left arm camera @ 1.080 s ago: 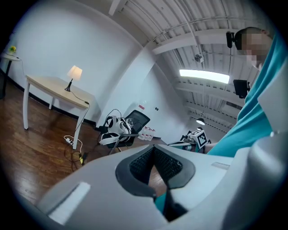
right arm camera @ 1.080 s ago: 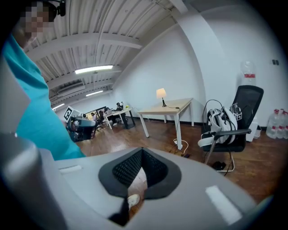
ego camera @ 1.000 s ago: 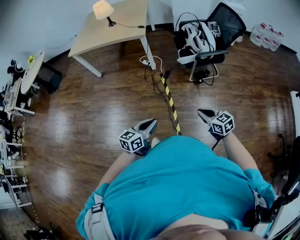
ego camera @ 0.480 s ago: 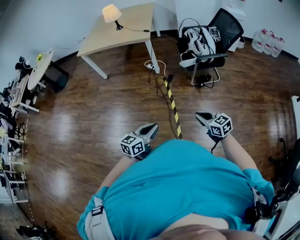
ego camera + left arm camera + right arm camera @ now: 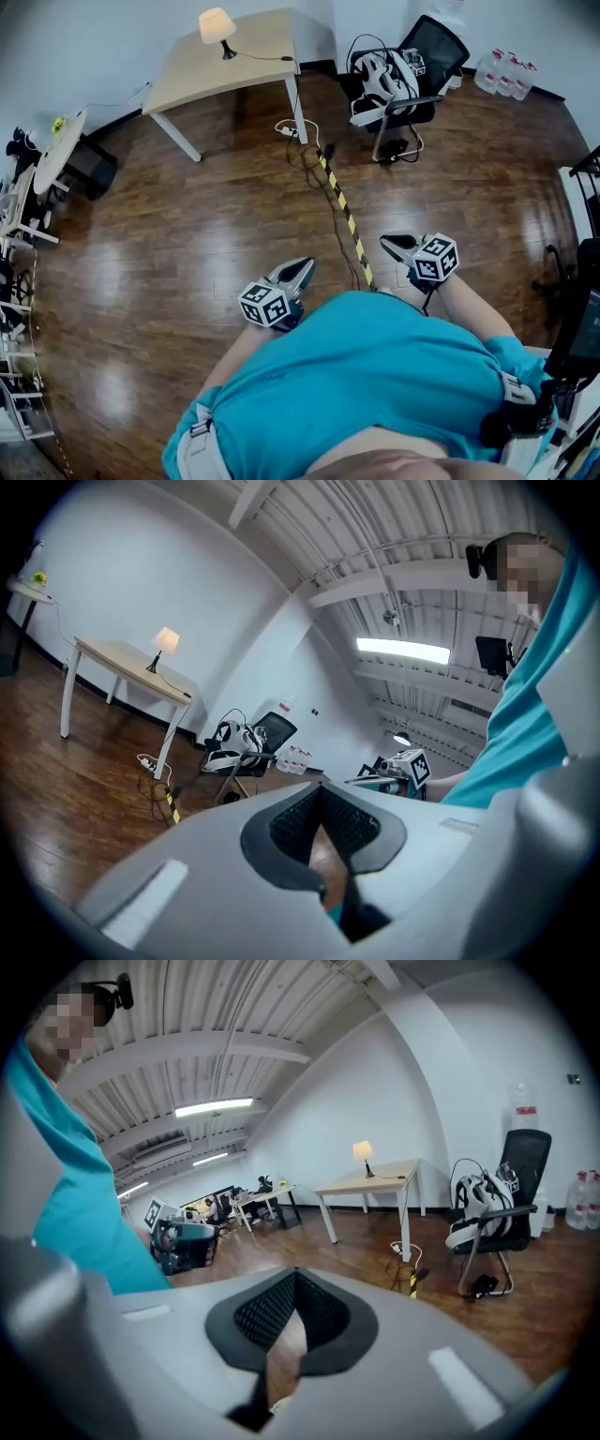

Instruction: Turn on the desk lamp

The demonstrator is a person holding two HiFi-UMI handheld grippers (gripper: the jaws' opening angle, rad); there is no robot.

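Note:
The desk lamp [image 5: 217,25], with a pale shade that looks bright and a dark stem, stands at the far corner of a light wooden desk [image 5: 239,56] across the room. It also shows small in the left gripper view, lamp [image 5: 166,640], and in the right gripper view, lamp [image 5: 363,1151]. My left gripper [image 5: 298,270] and right gripper [image 5: 394,246] are held close to the person's teal-shirted torso, far from the desk. Both point toward the desk. The left gripper [image 5: 321,794] and right gripper [image 5: 295,1279] have their jaws closed together with nothing between them.
A yellow-and-black cable cover [image 5: 342,211] runs over the wooden floor from the person to a power strip [image 5: 286,129] by the desk leg. A black office chair [image 5: 398,70] carries white gear. Water bottles [image 5: 506,73] stand at the back right. Cluttered tables [image 5: 28,178] line the left wall.
The head view has swung a little, so the desk and chair shift in the picture. Both grippers stay shut near the torso, slightly lower in the frame.

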